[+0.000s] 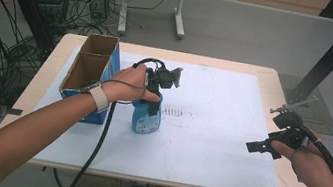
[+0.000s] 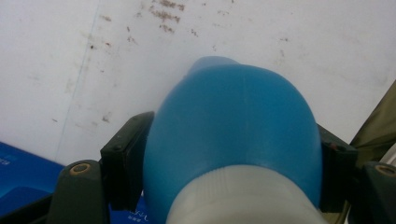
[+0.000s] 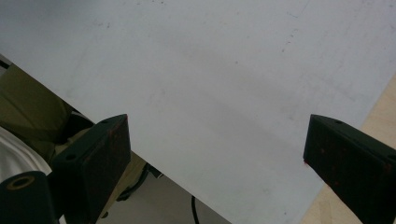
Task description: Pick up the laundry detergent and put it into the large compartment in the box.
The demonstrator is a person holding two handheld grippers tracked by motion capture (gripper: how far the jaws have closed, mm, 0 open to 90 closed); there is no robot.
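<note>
Left gripper (image 1: 156, 93) clamped from above on the blue bottle (image 1: 146, 116), jaws narrowed onto its shoulder just under the whitish cap (image 2: 243, 198), one pad pressed on each flank in the left gripper view. Bottle upright under the gripper, base apparently on the white mat (image 1: 209, 130), though contact there hidden by the bottle's own body. Grip taken high, probably because the shoulder is the narrowest firm part within reach from the top, and because a hold there keeps the bottle hanging plumb once lifted. Cardboard box (image 1: 88, 72), open-topped with a divider, just beside the gripper on the forearm side, close enough to be the likely destination: a short lift and sideways carry, then a drop into one compartment. Top-down hold well suited to that, since the bottle could go in base first. Right gripper (image 1: 259, 147) well apart on the far side of the mat, jaws spread wide with nothing between them, held low over the mat's near edge, seemingly parked out of the way. Main risk: smooth rounded plastic slipping between the pads if squeezed too lightly.
</note>
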